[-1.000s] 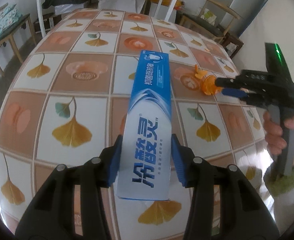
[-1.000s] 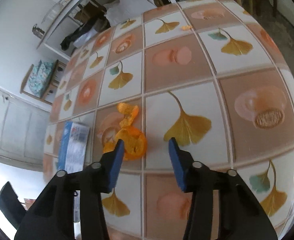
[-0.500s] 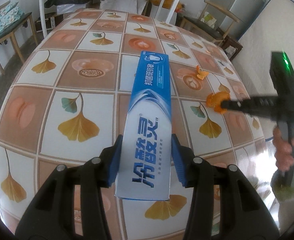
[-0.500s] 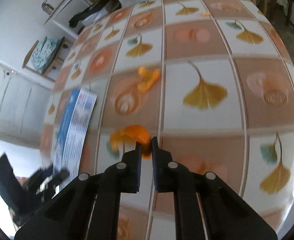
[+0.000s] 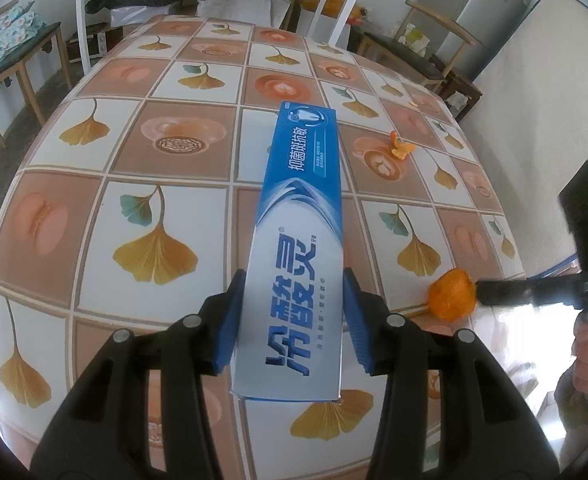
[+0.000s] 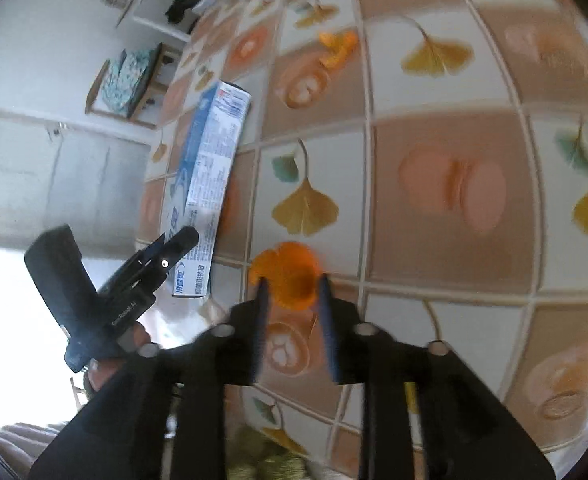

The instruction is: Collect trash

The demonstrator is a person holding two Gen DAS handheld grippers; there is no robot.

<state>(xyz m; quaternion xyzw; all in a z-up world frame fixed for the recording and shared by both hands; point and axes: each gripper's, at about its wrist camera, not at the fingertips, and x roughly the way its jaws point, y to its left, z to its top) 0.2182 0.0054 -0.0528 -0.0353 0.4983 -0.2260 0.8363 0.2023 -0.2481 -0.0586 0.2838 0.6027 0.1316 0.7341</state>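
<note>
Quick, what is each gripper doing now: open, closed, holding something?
Left gripper: closed on the toothpaste box.
Right gripper: fingers have just been opening; the big orange peel lies between them, grip unclear.

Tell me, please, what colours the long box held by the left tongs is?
Blue and white toothpaste box, clearest in the left wrist view.
</note>
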